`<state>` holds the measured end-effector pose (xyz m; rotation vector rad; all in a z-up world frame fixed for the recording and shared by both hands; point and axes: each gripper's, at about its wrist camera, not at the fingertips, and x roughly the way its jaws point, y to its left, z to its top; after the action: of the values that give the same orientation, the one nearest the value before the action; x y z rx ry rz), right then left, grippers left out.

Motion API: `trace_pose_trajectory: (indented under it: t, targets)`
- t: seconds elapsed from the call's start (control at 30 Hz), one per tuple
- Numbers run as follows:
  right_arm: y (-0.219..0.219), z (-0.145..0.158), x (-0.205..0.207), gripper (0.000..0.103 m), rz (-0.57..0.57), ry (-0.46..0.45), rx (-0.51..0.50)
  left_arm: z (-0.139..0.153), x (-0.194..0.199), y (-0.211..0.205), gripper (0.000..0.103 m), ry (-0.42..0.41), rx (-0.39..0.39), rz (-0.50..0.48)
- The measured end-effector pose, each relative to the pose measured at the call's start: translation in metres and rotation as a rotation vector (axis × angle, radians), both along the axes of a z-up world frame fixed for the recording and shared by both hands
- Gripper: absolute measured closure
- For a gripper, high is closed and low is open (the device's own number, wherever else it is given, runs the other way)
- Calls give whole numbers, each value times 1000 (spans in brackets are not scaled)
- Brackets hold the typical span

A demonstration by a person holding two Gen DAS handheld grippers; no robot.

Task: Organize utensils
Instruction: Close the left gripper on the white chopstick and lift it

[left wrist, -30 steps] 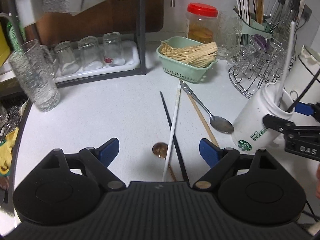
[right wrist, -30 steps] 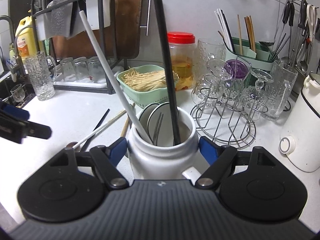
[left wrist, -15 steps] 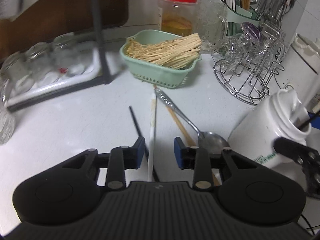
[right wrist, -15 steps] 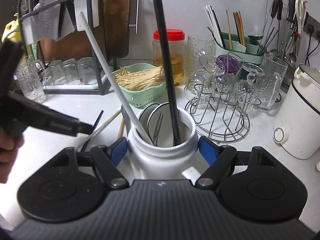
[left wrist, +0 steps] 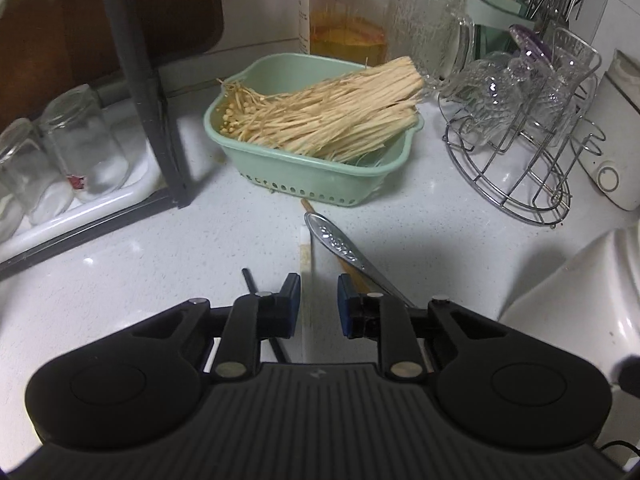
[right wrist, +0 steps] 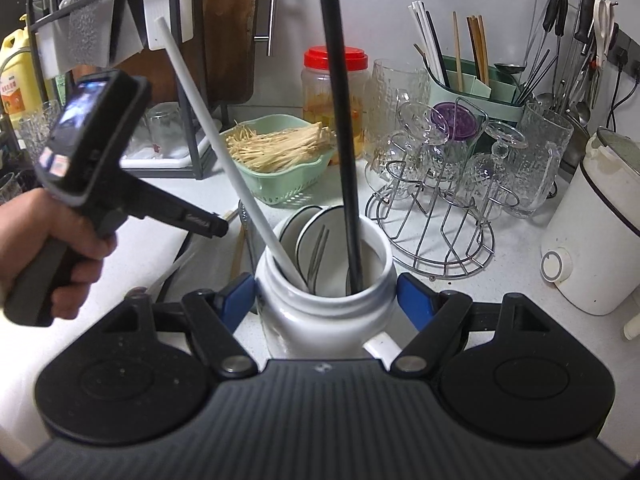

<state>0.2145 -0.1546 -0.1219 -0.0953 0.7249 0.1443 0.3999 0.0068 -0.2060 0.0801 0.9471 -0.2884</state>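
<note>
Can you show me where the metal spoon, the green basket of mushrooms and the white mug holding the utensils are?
metal spoon [left wrist: 338, 242], left wrist view, on its patterned handle.
green basket [left wrist: 312, 182], left wrist view, on its front wall.
white mug [right wrist: 320, 316], right wrist view, on its body below the rim.

Ahead of me a mint-green basket [left wrist: 320, 184] of enoki mushrooms [left wrist: 332, 120] sat on the white counter [left wrist: 120, 264]. Behind it stood a red-lidded jar [left wrist: 344, 12] beside a textured glass pitcher [left wrist: 432, 32]. To the right, a wire rack [left wrist: 516, 172] held upturned glasses. Left of the basket, more upturned glasses [left wrist: 84, 144] stood on a white tray [left wrist: 80, 212] under a dark shelf frame [left wrist: 148, 92]. A yellow bottle [right wrist: 16, 80] stood far left.
</note>
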Motion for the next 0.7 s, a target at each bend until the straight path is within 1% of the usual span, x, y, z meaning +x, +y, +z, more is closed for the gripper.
trace_pose_trajectory:
  t: [0.17, 0.23, 0.37, 0.47, 0.6, 0.7]
  targets:
    - [0, 0, 0, 23, -4, 5, -2, -5, 9, -5, 79, 26, 34, 1]
    - [1, 0, 0, 24, -6, 2, -6, -6, 12, -9, 79, 19, 70, 2]
    - [2, 0, -1, 24, -10, 3, -8, -6, 22, -10, 79, 41, 64, 11]
    - [2, 1, 0, 23, -4, 6, -14, -5, 29, -12, 79, 73, 54, 13]
    - [2, 1, 0, 24, -8, 11, -12, -2, 37, -20, 79, 125, 86, 10]
    - [3, 1, 0, 24, -14, 8, -16, -2, 41, -22, 81, 136, 79, 25]
